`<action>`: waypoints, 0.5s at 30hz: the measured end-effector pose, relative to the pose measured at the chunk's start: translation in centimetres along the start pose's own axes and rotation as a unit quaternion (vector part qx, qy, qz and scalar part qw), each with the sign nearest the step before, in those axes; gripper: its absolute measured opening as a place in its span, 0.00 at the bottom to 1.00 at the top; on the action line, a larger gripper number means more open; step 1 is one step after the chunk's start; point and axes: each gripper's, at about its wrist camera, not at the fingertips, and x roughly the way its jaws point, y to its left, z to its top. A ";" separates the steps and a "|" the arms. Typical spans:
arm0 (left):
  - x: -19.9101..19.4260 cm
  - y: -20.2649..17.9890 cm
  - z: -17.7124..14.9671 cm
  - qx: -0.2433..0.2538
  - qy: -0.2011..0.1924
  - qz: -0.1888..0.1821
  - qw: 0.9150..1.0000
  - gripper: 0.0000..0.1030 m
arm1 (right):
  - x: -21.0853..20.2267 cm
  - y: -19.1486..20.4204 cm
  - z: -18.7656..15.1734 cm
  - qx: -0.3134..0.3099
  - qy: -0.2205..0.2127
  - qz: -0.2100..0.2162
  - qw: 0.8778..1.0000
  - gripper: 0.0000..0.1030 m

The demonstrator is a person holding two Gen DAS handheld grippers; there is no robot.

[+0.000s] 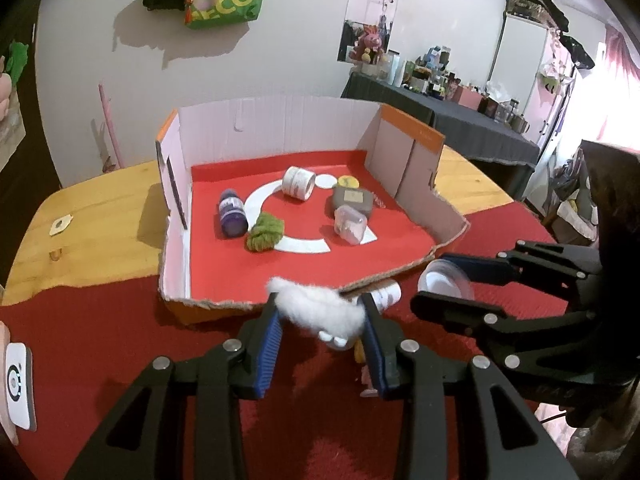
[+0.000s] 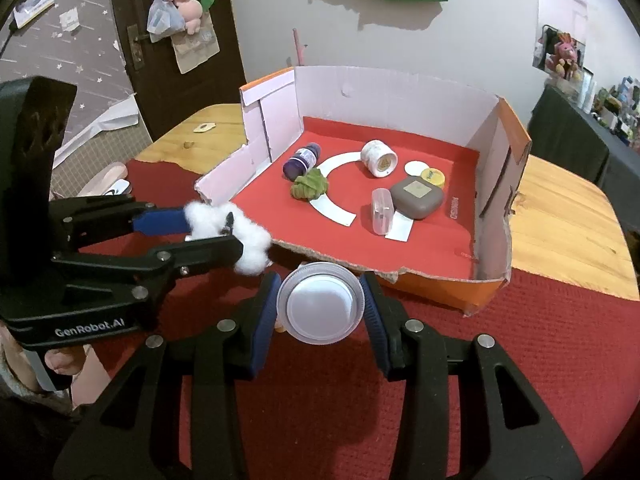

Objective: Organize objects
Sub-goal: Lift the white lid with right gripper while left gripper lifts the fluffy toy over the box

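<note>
Now a tuft of white cotton point(image 1: 320, 308) is pinched between the blue pads of the left gripper point(image 1: 322, 334), held clear of the red cloth point(image 1: 100, 340) that covers the near part of the tabletop point(image 1: 92, 208). Just to its right, a clear round lid point(image 2: 320, 303) is clamped edge to edge by the right gripper point(image 2: 320, 306), its flat face turned toward that gripper's own camera. Ahead of both grippers a torn cardboard box point(image 2: 400, 92) is seen, open at the near side, with a red lining. Inside it, beyond the left gripper, a purple bottle point(image 1: 231, 212) is laid on its side, touching a green scrunchie point(image 1: 265, 233). Further ahead a white patterned roll point(image 1: 297, 182) is lying on its side. Ahead of the right gripper a small clear case point(image 2: 382, 210) is seen against a grey rounded case point(image 2: 418, 197), with a yellow cap point(image 2: 433, 177) just behind that.
</note>
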 end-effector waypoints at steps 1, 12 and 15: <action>-0.1 0.0 0.1 0.000 -0.001 0.000 1.000 0.37 | -0.1 0.0 0.1 0.001 -0.001 0.002 1.000 0.38; 1.6 1.1 0.2 -0.022 0.012 -0.010 1.000 0.15 | 0.6 -0.7 0.2 0.010 0.004 0.009 1.000 0.38; 1.6 1.2 0.2 -0.026 0.013 -0.012 1.000 0.15 | 0.6 -0.7 0.2 0.012 0.003 0.011 1.000 0.38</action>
